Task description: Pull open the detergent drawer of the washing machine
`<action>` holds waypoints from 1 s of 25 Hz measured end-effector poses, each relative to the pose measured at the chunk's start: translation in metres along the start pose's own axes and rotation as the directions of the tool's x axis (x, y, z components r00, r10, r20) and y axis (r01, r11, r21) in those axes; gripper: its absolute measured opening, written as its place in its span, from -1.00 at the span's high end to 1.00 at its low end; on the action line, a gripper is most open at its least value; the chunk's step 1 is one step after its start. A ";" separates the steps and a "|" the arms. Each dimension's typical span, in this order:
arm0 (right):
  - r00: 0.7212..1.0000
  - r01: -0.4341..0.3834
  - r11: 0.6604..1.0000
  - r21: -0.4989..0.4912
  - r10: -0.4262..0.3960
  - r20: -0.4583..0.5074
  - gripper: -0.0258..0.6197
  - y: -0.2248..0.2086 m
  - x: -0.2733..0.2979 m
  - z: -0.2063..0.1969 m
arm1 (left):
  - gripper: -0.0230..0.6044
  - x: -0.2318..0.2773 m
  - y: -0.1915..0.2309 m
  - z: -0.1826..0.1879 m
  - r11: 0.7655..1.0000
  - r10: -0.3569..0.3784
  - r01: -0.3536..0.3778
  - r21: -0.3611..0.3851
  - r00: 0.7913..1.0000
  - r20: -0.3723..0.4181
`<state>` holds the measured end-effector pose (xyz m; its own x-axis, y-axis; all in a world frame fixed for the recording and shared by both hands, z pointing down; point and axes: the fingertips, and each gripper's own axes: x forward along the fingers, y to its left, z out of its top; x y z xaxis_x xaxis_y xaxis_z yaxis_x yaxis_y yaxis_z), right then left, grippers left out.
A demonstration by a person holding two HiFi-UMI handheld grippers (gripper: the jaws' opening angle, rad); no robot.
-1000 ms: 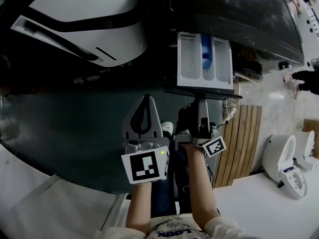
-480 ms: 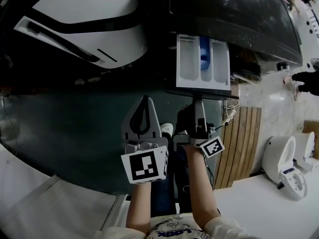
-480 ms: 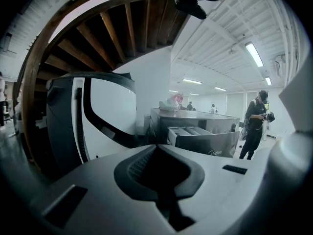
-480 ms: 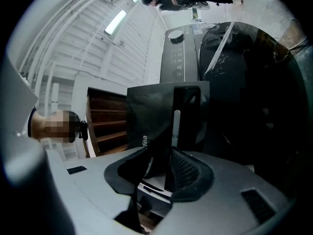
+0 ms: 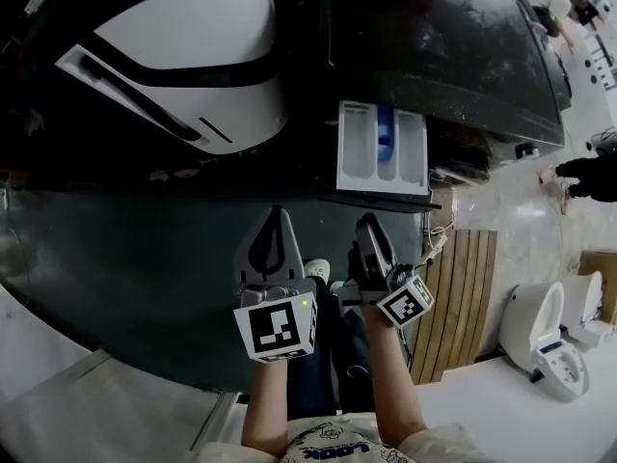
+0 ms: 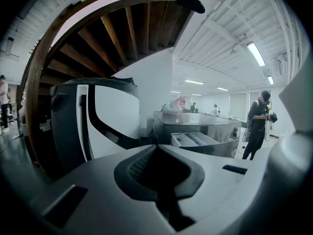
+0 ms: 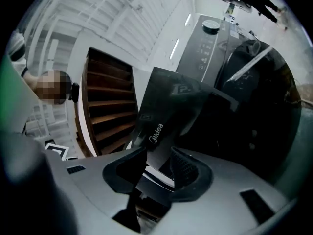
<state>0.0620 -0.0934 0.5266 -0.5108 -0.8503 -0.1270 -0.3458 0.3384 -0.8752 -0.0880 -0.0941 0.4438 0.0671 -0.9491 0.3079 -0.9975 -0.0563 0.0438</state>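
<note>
The detergent drawer [image 5: 383, 148] is seen pulled out of the washing machine [image 5: 453, 56], its compartments exposed, at about 12 o'clock from the right gripper [image 5: 367, 228]. The right gripper's jaws have just been opening and are spread apart; the drawer's dark front panel is framed in the gap, with neither pad pressed on it. The left gripper [image 5: 276, 216], at 9 o'clock of the right one, is clenched with nothing between its pads. A slatted wooden board [image 5: 468, 278] is found at 3 o'clock.
</note>
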 end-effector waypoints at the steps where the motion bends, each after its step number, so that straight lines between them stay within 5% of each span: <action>1: 1.000 0.010 1.000 -0.024 -0.011 -0.016 0.43 0.004 -0.003 0.003 | 0.88 -0.003 0.001 0.004 1.000 0.004 -0.004 0.001 1.000 -0.001; 7: 0.990 0.112 0.960 -0.256 -0.130 -0.056 0.56 0.040 -0.013 0.034 | 0.88 -0.022 0.007 0.039 1.000 0.026 -0.026 -0.001 0.999 0.023; 15: 0.970 0.169 0.785 -0.596 -0.241 -0.042 0.74 0.109 -0.004 0.085 | 0.88 -0.045 0.004 0.097 1.000 0.016 -0.016 -0.004 0.998 0.066; 25: 0.971 0.165 0.600 -0.783 -0.240 0.022 0.88 0.202 0.017 0.136 | 0.88 -0.079 -0.001 0.172 1.000 -0.007 0.004 0.020 0.989 0.147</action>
<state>0.0907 -0.0939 0.2840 -0.3960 -0.9151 0.0764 -0.9081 0.3778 -0.1806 -0.0965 -0.0726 0.2556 0.0697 -0.9839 0.1647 -0.9975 -0.0663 0.0258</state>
